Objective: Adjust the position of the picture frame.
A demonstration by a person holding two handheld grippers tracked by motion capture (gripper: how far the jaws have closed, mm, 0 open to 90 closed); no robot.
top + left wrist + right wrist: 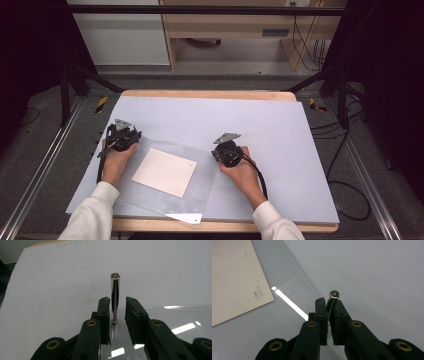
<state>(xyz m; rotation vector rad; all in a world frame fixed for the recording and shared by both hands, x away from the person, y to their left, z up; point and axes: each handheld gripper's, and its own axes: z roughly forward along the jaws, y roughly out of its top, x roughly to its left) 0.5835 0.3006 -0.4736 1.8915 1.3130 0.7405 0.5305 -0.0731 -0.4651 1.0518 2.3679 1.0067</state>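
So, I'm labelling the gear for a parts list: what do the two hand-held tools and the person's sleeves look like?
Both are black: the left tool and right tool each carry a grey three-cornered plate, brass-ringed jaw links and a trailing black cable. The sleeves are white.

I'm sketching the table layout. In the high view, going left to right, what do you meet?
Left tongs → white card under the clear sheet → right tongs → bare grey mat.

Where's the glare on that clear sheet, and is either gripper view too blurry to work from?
Left gripper view: bright streaks on the clear sheet, metal pin sharp. Right gripper view: one white streak beside the paper, second pin sharp. High view: softer overall.
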